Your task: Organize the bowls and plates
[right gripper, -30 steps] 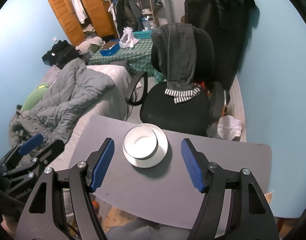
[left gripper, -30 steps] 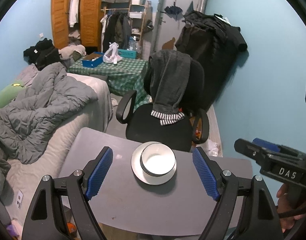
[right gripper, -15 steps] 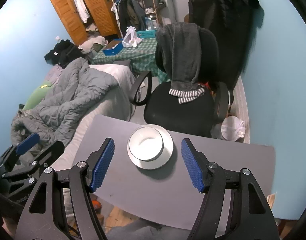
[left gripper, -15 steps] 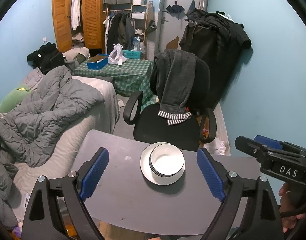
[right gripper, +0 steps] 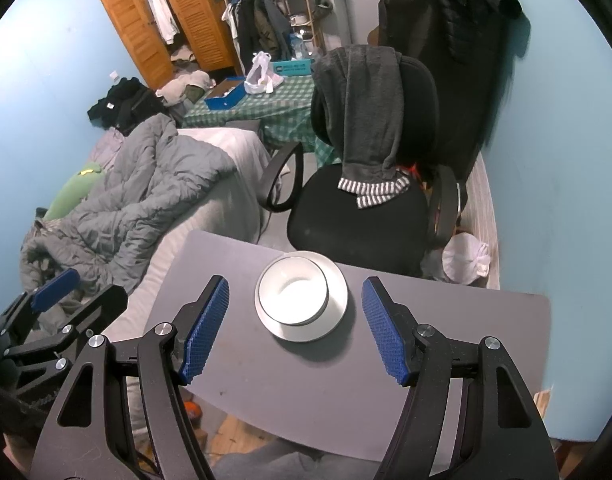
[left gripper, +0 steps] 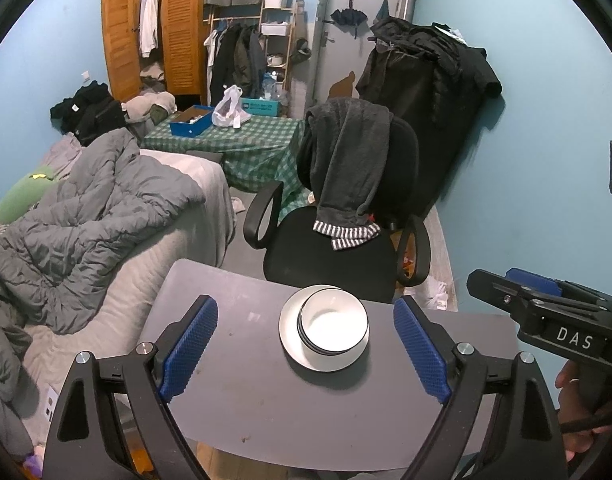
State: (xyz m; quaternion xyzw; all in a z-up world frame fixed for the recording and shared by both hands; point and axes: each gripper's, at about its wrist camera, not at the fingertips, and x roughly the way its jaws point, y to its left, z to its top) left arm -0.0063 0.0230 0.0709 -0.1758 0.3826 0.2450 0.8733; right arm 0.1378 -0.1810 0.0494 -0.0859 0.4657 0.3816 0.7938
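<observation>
Hovering wide open and empty, left tongs and right tongs flank stacked bowls.

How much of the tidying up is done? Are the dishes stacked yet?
Looks nearly done: the white bowls sit nested on the white plate on the grey table. Nothing is in hand; the left gripper and right gripper both hang open above it. No other dishes are in sight.
</observation>
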